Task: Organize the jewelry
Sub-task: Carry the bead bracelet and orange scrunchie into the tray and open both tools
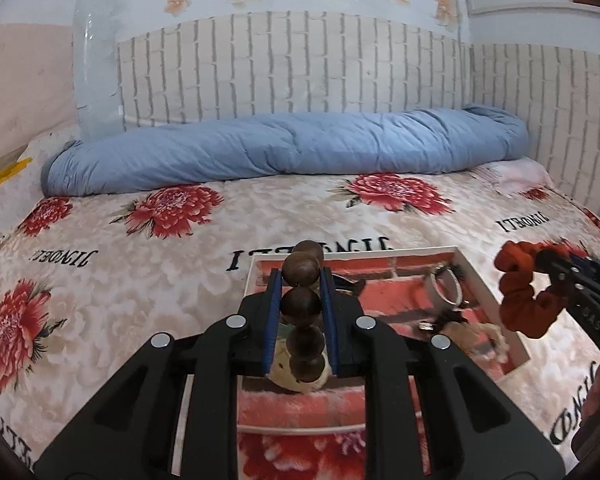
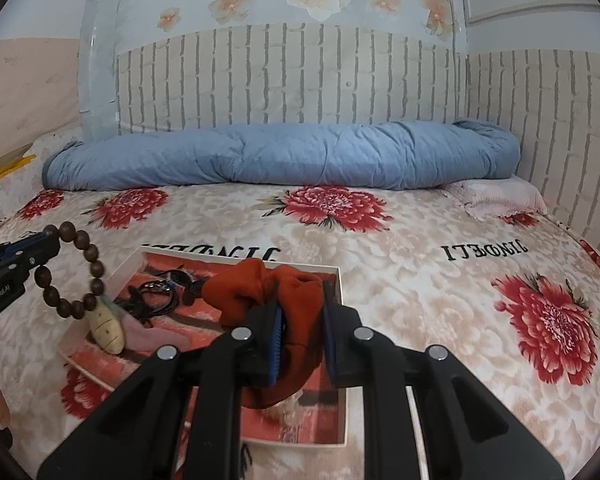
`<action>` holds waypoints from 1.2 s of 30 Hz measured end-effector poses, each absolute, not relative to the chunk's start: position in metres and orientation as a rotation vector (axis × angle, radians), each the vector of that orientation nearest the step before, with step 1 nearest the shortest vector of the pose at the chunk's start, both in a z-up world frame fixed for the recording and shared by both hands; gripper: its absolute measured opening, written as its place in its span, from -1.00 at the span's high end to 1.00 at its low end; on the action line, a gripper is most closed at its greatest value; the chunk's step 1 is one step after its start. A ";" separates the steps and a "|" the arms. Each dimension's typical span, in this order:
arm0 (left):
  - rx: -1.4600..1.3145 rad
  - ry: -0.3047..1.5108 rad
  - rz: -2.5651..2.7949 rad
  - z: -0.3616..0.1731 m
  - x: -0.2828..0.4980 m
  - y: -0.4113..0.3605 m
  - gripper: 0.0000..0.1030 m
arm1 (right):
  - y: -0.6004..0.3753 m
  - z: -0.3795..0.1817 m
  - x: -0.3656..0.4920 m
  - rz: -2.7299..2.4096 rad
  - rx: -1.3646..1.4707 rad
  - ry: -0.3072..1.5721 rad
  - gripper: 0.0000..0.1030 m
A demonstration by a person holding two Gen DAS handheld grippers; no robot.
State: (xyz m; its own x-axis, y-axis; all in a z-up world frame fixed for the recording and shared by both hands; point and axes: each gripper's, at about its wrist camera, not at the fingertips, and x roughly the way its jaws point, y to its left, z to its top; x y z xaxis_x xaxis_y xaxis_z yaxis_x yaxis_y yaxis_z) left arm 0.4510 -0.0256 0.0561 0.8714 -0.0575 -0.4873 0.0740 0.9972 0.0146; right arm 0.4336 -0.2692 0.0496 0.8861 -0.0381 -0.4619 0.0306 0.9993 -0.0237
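My left gripper (image 1: 300, 280) is shut on a brown wooden bead bracelet (image 1: 302, 304) with a cream pendant (image 1: 298, 376), held above the white-rimmed tray (image 1: 496, 304). The bracelet also shows in the right wrist view (image 2: 80, 276), hanging left of the tray (image 2: 342, 320), with its pendant (image 2: 107, 330) dangling. My right gripper (image 2: 300, 300) is shut on an orange-red scrunchie (image 2: 268, 292), held over the tray. The scrunchie also shows in the left wrist view (image 1: 520, 292), right of the tray. A white band (image 1: 446, 288) and dark cords (image 2: 156, 296) lie in the tray.
The tray rests on a floral bedspread (image 2: 420, 300). A rolled blue quilt (image 2: 284, 156) lies along the far edge against a brick-pattern wall (image 2: 284, 80). A pink cloth (image 2: 496, 196) sits at the far right corner.
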 end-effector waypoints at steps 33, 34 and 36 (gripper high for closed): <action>0.011 0.691 -0.095 -0.029 0.503 -0.010 0.61 | -0.274 -0.034 0.489 -0.042 -0.009 0.623 0.66; 0.009 0.690 -0.096 -0.028 0.502 -0.009 0.60 | -0.275 -0.035 0.490 -0.044 -0.007 0.628 0.66; -0.002 0.687 -0.096 -0.029 0.501 -0.007 0.58 | -0.274 -0.039 0.491 -0.042 -0.011 0.641 0.65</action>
